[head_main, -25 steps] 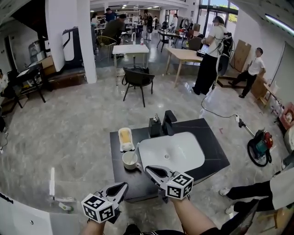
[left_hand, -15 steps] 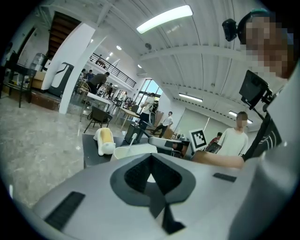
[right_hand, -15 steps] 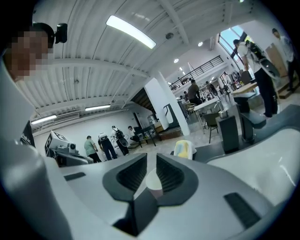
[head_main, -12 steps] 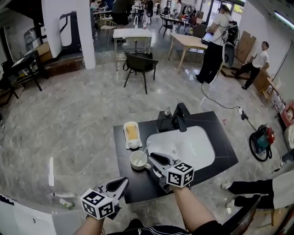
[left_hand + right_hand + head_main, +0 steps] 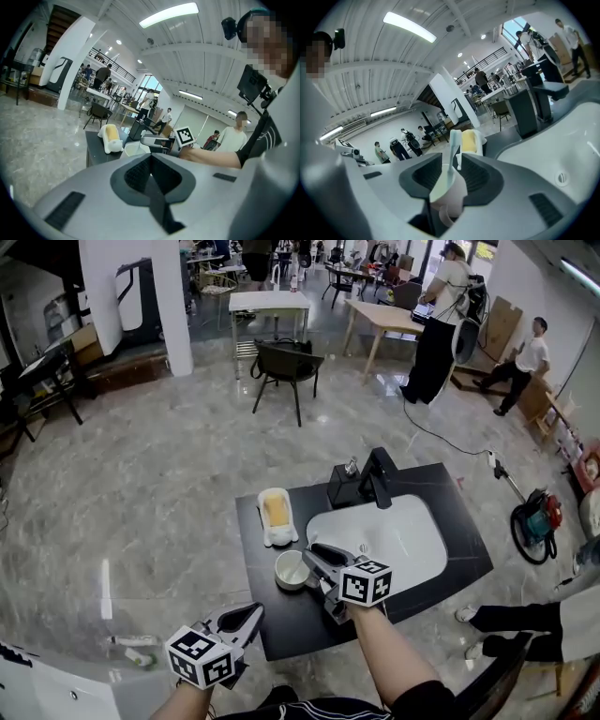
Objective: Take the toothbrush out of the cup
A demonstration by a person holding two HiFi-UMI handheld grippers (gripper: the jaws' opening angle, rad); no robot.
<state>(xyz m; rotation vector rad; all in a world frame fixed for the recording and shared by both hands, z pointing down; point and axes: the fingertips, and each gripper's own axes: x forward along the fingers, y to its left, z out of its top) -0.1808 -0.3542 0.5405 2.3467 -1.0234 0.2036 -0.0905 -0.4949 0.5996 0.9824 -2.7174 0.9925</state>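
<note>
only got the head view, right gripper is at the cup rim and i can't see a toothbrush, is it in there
Observer: Yes. The right gripper view shows the toothbrush standing in the cup.
Operator: has the right gripper got it
Observer: Not clamped. On the right gripper the jaws have just been opening and stand apart, with the toothbrush between them.
Operator: left gripper doing anything
Observer: The left gripper view shows the left gripper with its jaws together and nothing between them.

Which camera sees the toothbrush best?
The right gripper view: the toothbrush stands close up in the cup, right in the middle. In the head view I can make out only the cup; in the left gripper view the toothbrush is too small to tell.
</note>
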